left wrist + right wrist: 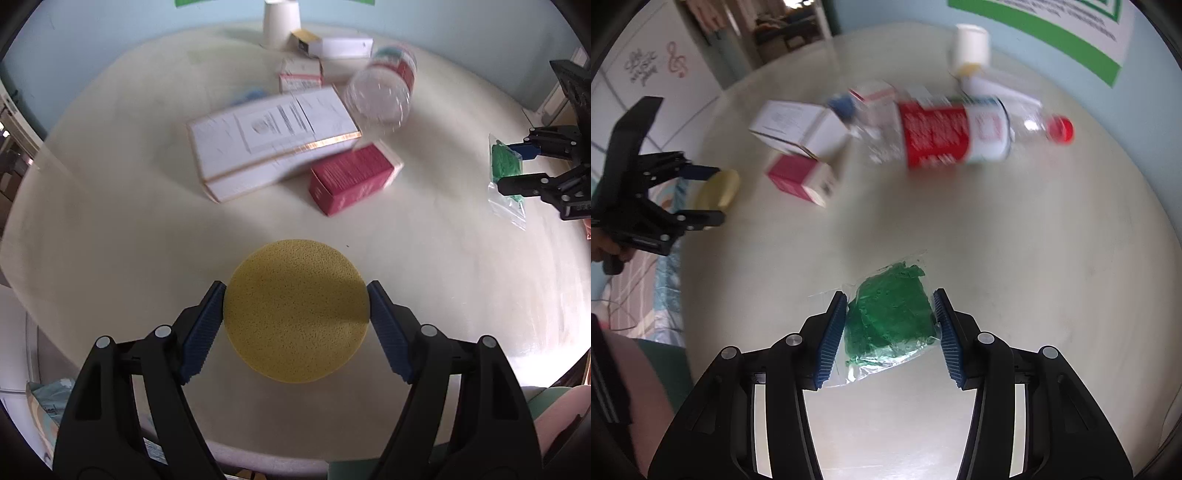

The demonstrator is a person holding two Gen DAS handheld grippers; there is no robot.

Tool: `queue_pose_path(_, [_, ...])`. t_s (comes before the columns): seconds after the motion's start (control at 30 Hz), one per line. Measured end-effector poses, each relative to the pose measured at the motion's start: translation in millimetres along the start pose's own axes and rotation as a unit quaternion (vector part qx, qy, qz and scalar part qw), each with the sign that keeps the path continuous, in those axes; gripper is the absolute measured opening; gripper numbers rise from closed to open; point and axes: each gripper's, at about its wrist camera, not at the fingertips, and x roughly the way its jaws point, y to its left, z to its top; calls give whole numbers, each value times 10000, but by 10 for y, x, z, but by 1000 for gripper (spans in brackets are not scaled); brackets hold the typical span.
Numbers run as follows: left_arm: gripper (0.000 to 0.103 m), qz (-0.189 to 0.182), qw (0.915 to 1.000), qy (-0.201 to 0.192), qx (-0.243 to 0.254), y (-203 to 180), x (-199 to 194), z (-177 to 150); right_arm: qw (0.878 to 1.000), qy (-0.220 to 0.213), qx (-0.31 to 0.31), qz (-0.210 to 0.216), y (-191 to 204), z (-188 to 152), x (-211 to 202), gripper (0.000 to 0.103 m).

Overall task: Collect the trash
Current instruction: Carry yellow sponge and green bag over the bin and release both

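My left gripper (295, 314) is shut on a round yellow sponge (295, 310), its blue pads pressing both sides; it also shows in the right wrist view (701, 195) at the left with the sponge (718, 189). My right gripper (890, 332) is shut on a clear plastic bag of green material (890, 317); it also shows in the left wrist view (517, 166) at the right with the bag (506, 173). A plastic bottle with a red label (953, 129), a large white box (273, 140) and a red box (354, 177) lie on the round table (110, 229).
A white paper cup (280, 22) stands upside down at the table's far edge, with small white boxes (340, 46) beside it. A small red and white carton (299, 75) and a blue object (842, 105) lie near the bottle. A light blue wall is behind.
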Motion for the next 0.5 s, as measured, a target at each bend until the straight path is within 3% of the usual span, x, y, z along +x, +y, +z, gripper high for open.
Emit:
queue_pose_path(0.17, [74, 238, 9993, -166, -256, 241, -282, -51, 9966, -269, -524, 576, 336, 487, -35, 49])
queue_pose_path(0.3, [74, 492, 9958, -231, -740, 531, -485, -242, 9885, -354, -980, 1095, 850, 871, 57, 49])
queue_pose_path(0.5, [74, 852, 9850, -228, -1485, 1245, -713, -835, 9686, -311, -1863, 1619, 1938, 1466, 387, 49])
